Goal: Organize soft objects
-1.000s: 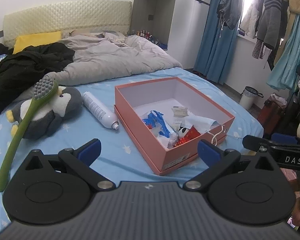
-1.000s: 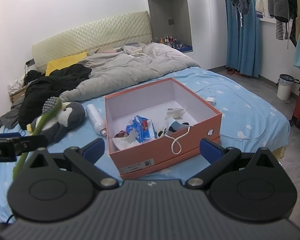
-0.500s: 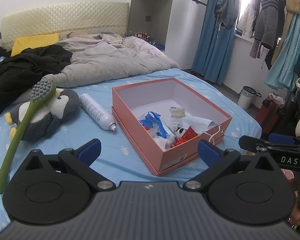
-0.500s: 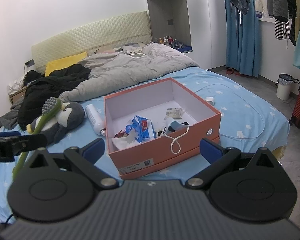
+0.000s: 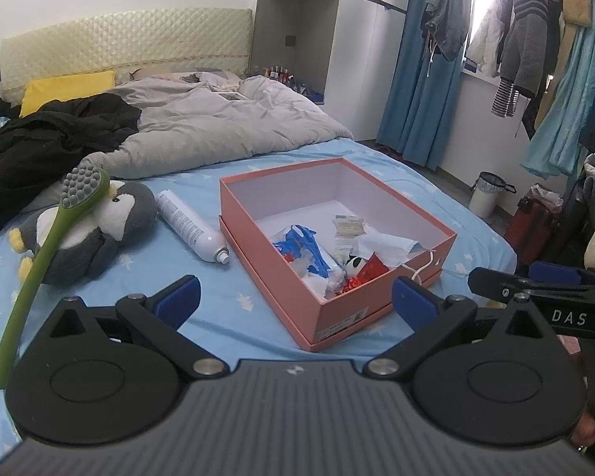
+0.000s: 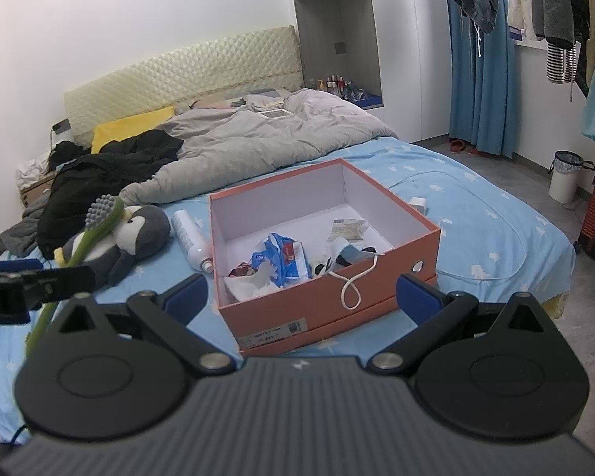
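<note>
Poised before any pickup: left gripper (image 5: 293, 297) and right gripper (image 6: 301, 295) both wide, empty; next, reaching far-left for penguin plush (image 5: 95, 234), then into orange box (image 5: 380, 301).

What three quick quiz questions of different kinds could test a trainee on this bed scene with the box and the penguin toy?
1. True or false: the penguin plush lies inside the orange box.
2. Multiple choice: what lies across the penguin plush? A) white spray can B) green long-handled brush C) black clothes
3. Fill in: the left gripper and right gripper are both ___, holding nothing.

Key:
1. False; it lies on the blue sheet, left of the box.
2. B
3. open
</note>
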Motion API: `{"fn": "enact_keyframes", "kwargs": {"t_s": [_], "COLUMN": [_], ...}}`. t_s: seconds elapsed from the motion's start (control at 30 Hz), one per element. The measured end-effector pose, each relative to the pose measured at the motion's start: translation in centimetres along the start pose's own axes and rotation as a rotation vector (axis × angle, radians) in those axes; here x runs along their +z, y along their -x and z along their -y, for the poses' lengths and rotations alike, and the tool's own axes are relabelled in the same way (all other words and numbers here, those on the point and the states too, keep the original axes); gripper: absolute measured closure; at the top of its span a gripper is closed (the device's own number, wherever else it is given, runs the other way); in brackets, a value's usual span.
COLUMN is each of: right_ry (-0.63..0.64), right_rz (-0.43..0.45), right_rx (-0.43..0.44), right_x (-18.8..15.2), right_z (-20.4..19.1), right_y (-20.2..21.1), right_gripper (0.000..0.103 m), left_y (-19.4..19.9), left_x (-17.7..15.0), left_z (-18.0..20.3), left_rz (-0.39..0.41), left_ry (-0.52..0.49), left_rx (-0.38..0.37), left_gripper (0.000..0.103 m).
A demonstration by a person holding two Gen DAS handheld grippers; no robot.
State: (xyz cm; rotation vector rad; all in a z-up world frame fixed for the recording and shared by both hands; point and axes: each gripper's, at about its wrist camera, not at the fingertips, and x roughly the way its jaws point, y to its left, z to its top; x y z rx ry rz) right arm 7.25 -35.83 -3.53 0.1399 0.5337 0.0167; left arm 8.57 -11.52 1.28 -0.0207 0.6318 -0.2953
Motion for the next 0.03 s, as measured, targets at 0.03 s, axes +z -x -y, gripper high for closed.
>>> {"fn": "enact_keyframes", "kwargs": {"t_s": [0.03], "right_ry": [-0.001], "right_rz": [0.0], "right_rx": [0.001], "right_x": [0.01], "right_z": [0.01], "right_y": [0.01], "right_gripper": [0.0], "left_y": [0.0], "left_x": [0.01], "left_z": [0.02], "left_rz": [0.005], "left_ry": [-0.002], "left_rx": [-0.002], "left_gripper": [0.0]}}
